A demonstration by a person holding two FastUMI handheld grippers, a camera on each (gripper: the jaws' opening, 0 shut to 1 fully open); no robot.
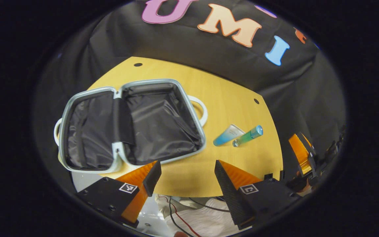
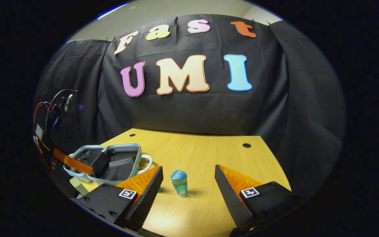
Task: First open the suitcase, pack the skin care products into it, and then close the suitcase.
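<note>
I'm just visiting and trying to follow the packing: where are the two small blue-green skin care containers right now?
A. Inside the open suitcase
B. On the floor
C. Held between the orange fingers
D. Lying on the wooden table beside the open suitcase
D: the blue-and-white squeeze tube and the teal cylindrical bottle lie on the light wooden table, to the side of the open grey-rimmed suitcase, whose black-lined halves hold nothing.

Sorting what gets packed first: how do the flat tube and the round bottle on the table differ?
The tube is flat and wedge-shaped, blue fading to a white end; the bottle is cylindrical, teal-green with a blue cap. The tube lies nearer the open suitcase, the bottle beyond it. Both lie on the wooden table, side by side.
</note>
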